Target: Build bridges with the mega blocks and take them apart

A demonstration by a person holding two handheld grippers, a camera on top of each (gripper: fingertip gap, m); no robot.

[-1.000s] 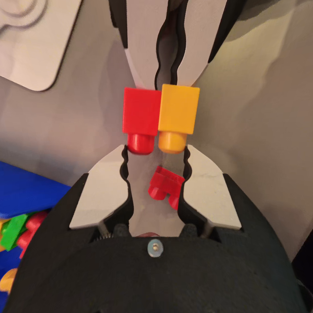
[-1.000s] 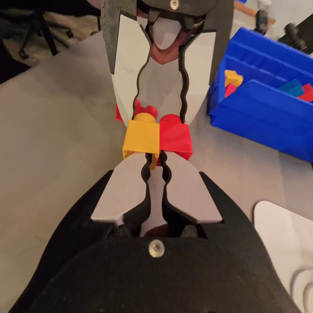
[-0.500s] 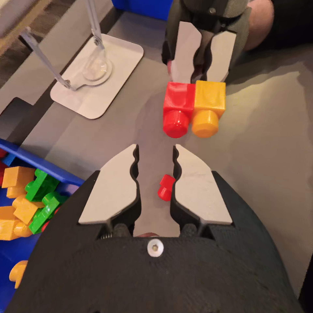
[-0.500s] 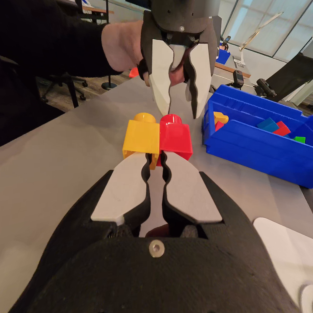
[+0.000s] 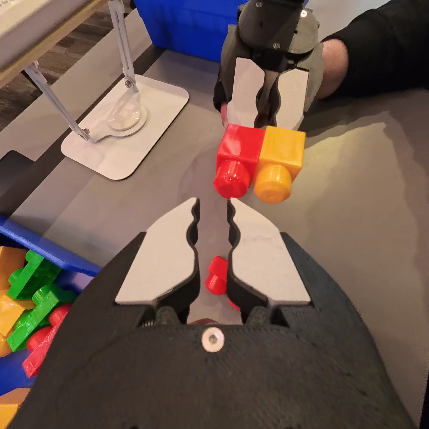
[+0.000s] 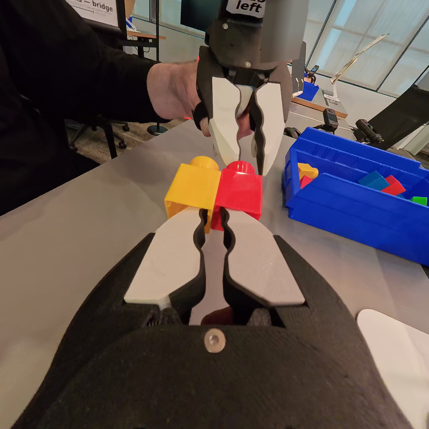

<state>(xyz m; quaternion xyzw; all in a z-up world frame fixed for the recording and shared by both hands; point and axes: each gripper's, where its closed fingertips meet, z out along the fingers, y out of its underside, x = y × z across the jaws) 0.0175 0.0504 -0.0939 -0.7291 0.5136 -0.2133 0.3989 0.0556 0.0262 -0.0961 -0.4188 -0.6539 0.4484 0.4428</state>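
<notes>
The yellow block (image 6: 193, 185) and red block (image 6: 240, 191) sit side by side above the desk (image 6: 81, 232) — the right tool (image 6: 212, 214) clamps their adjoining walls. The left tool (image 5: 213, 203) hangs just beside, apart and bare. A label (image 6: 246, 7) tops it; blue bin (image 6: 348, 209) right.

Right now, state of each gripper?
Left gripper: open, empty.
Right gripper: fingers closed on adjoining walls of the yellow block and red block.

yellow block (image 6: 193, 185) | red block (image 6: 240, 192) | blue bin (image 6: 348, 209) | grey table (image 6: 69, 232) | white plate (image 5: 125, 130)
</notes>
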